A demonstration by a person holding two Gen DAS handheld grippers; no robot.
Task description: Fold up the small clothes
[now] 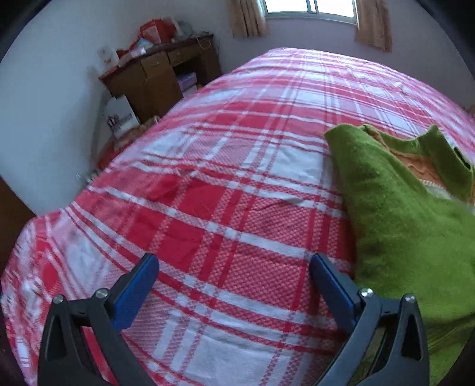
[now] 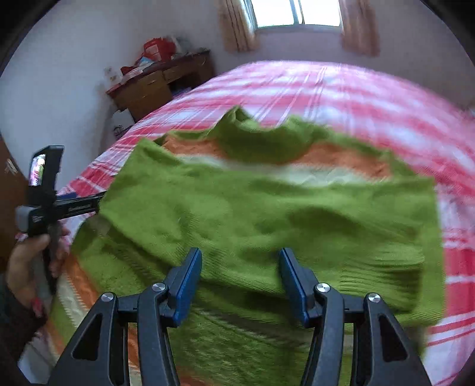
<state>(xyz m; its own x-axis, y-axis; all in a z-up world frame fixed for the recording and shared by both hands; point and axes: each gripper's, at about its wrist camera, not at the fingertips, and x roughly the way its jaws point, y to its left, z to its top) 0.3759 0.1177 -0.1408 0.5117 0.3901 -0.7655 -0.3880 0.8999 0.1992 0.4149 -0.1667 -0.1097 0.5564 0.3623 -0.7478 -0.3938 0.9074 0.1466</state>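
Observation:
A small green knit sweater (image 2: 267,207) with orange and white stripes lies partly folded on the red and white plaid bed (image 2: 371,95). My right gripper (image 2: 240,267) is open and empty, its blue pads just above the sweater's green lower part. My left gripper (image 1: 234,273) is open and empty over bare plaid bedspread (image 1: 207,184), just left of the sweater's edge (image 1: 394,213). In the right wrist view the left gripper's body (image 2: 47,205) shows at the sweater's left edge, held by a hand; its fingertips are hidden behind the cloth.
A brown wooden desk (image 1: 157,80) with red bags and clutter stands against the far wall left of the bed. A white bag (image 1: 121,115) sits on the floor beside it. A curtained window (image 1: 308,9) is behind the bed.

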